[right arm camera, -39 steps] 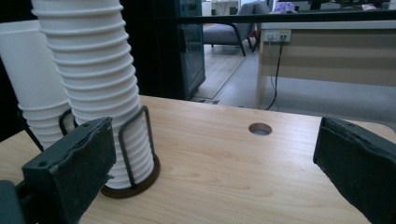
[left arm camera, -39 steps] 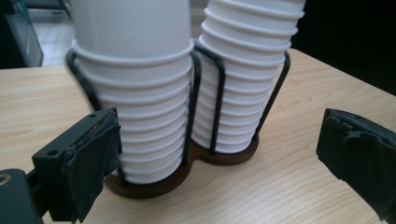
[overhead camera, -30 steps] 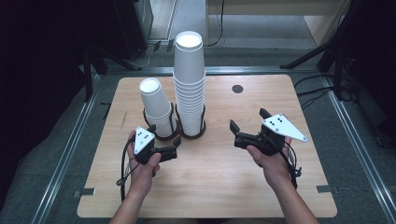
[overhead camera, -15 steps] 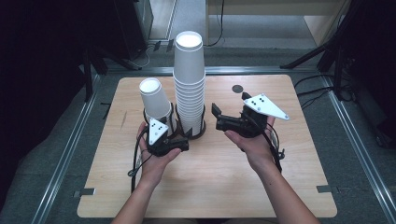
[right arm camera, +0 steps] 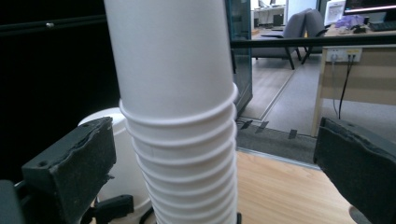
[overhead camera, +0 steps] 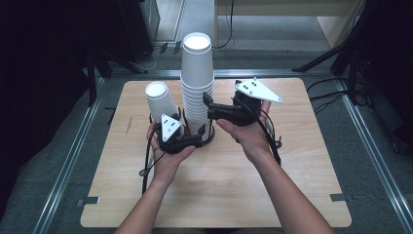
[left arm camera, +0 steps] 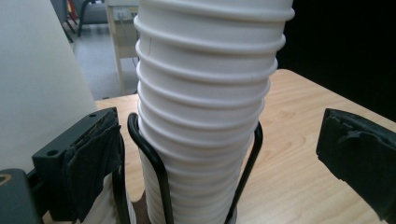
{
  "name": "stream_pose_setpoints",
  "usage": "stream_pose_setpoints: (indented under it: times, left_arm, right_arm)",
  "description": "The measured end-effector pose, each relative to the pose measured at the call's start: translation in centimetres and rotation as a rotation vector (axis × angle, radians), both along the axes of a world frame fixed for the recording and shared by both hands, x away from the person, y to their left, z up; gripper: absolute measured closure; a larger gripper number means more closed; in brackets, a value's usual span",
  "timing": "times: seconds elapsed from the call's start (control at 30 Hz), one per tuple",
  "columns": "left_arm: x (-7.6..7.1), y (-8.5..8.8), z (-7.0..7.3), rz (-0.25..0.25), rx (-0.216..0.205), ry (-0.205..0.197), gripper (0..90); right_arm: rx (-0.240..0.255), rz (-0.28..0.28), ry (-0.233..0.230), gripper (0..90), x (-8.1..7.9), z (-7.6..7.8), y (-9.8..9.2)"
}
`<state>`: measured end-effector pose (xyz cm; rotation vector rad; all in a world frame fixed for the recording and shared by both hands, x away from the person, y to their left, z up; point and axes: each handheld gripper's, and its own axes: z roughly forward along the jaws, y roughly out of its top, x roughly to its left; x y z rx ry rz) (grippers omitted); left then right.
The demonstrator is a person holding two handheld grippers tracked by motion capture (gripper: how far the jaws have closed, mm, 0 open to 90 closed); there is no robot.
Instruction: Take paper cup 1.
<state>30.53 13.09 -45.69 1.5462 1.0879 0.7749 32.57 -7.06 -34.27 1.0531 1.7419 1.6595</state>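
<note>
White paper cups occupy the middle of the wooden table (overhead camera: 292,170), toward its far edge, in two stacks. Short stack (overhead camera: 159,100) stands on the left, leaning slightly; its base is hidden behind the left gripper (overhead camera: 194,141). Tall stack (overhead camera: 197,85) stands just beside it on the right, seated in a black wire holder (left arm camera: 156,163) whose loops rise around the lowest cups.

Left gripper lies low on the table at the foot of the tall stack, held in the left hand (overhead camera: 165,156). In the left gripper view its jaws are spread wide, one on either side of the holder and the tall stack, gripping nothing; the left jaw stands just in front of the short stack. The stack's top is cut off by the upper edge.

Right gripper (overhead camera: 209,107) sits higher, held in the right hand (overhead camera: 246,134), at the tall stack's right side about mid-height. In the right gripper view the jaws stand well apart with the stack between them, released; contact with the cups cannot be made out.

Beyond the table's far edge lie a grey floor, cables and dark stands; details there are too dim to tell.
</note>
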Motion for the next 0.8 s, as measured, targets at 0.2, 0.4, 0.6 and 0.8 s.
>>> stream_pose_setpoints:
  times: [0.2, 0.4, 0.6, 0.8]
  left_arm:
    - [1.1, -1.2, 0.3, 0.04, 0.039, -0.023, 0.3]
    - [2.2, -1.4, 0.4, 0.061, 0.007, -0.02, 0.4]
    - [2.8, -1.8, 0.6, 0.073, 0.007, -0.034, 0.4]
    - [3.1, -2.0, 0.9, 0.1, 0.01, -0.056, 0.8]
  right_arm:
    - [-0.009, 0.016, -0.005, 0.0, 1.5, 1.3, 2.2]
    - [-0.01, 0.023, 0.013, 0.0, 2.8, 2.2, 3.8]
    - [-0.012, 0.048, 0.049, 0.0, 4.2, 2.4, 5.1]
    - [-0.029, 0.024, 0.059, 6.2, 5.2, 2.6, 6.2]
